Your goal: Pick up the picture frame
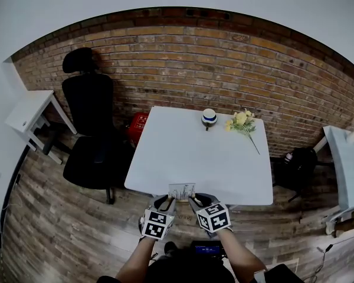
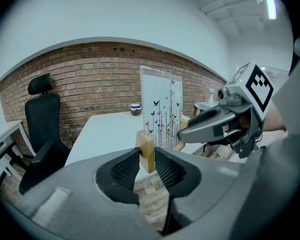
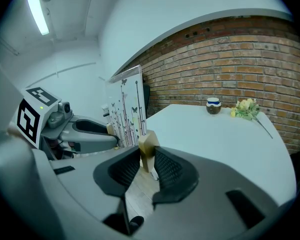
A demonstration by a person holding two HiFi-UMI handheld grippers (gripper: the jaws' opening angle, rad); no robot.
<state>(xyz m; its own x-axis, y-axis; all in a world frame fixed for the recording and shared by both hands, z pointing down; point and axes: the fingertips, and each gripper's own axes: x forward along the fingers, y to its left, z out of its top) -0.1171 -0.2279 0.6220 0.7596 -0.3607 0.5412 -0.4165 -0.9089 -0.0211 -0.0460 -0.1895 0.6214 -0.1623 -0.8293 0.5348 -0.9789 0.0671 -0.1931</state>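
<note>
**A:** Which step is in hand now?

**B:** I think the grasp is made. The left gripper (image 2: 148, 160) pinches the left wooden block (image 2: 146, 145) at the foot of the picture frame (image 2: 161, 109). The right gripper (image 3: 147, 160) pinches the right wooden block (image 3: 148, 143) in the same way. Neither pair of jaws is fully together, because the wood fills the gap.

**A:** And where is the frame?

**B:** It stands upright at the middle of the near edge of the table (image 1: 183, 152), between the two grippers. Floor boards show under the blocks, so I cannot tell if it rests on the table or hangs just off the edge.

**A:** What does the next move need?

**B:** Probably both hands should rise together and stay level, so the panel does not tilt or twist out of one block. The cup (image 1: 209, 118) and the flowers (image 1: 241, 122) near the far edge are well apart from it.
</note>
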